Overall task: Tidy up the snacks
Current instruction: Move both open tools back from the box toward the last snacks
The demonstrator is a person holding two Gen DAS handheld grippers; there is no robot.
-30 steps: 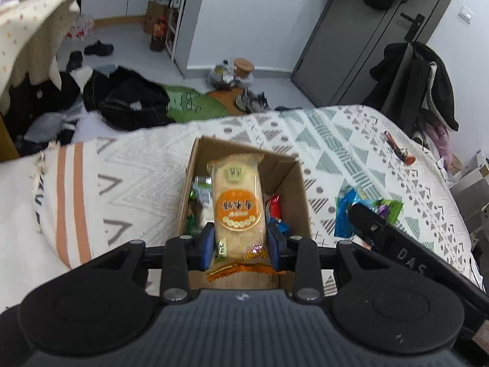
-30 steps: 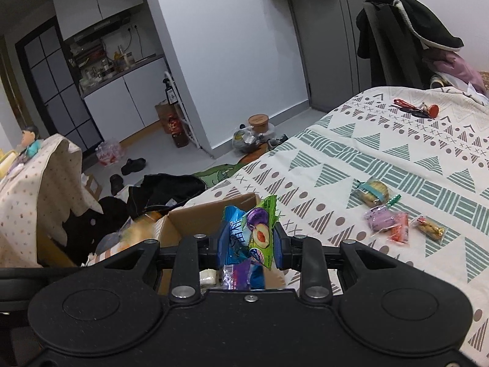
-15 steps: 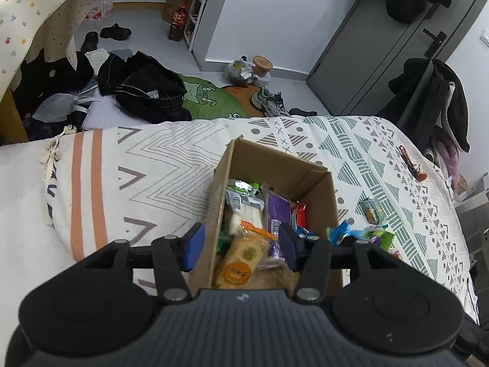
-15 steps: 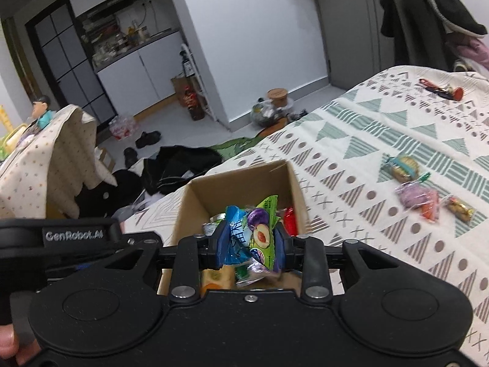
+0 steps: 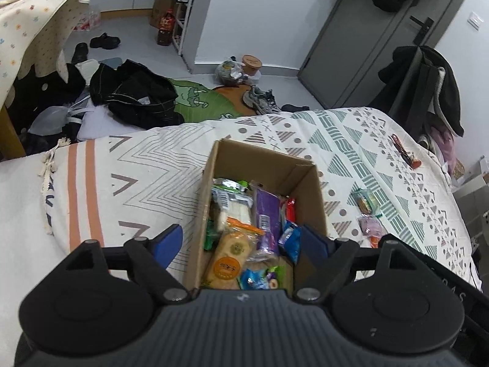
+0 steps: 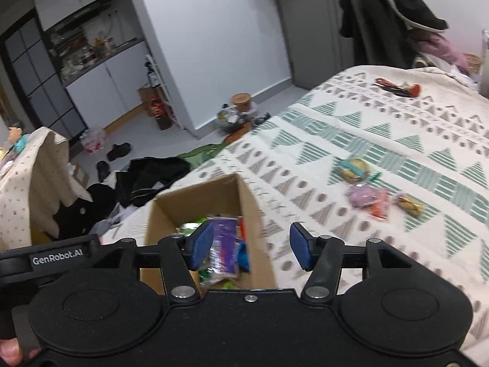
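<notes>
Above the cardboard box point(image 5: 293, 171) of snacks on the bed point(image 5: 146, 165), my left gripper point(image 5: 241, 240) and right gripper point(image 6: 250, 246) gape wide (both empty); loose snacks point(image 6: 368, 197) lie nearby.

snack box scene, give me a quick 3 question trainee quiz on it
1. True or false: both grippers, left gripper and right gripper, are open and hold nothing.
2. Where does the orange-label cracker pack lie: A in the cardboard box, B on the bedspread, C between the fingers?
3. What loose snacks are not yet in the box?

Key
1. True.
2. A.
3. A few small wrapped snacks on the bedspread.
</notes>
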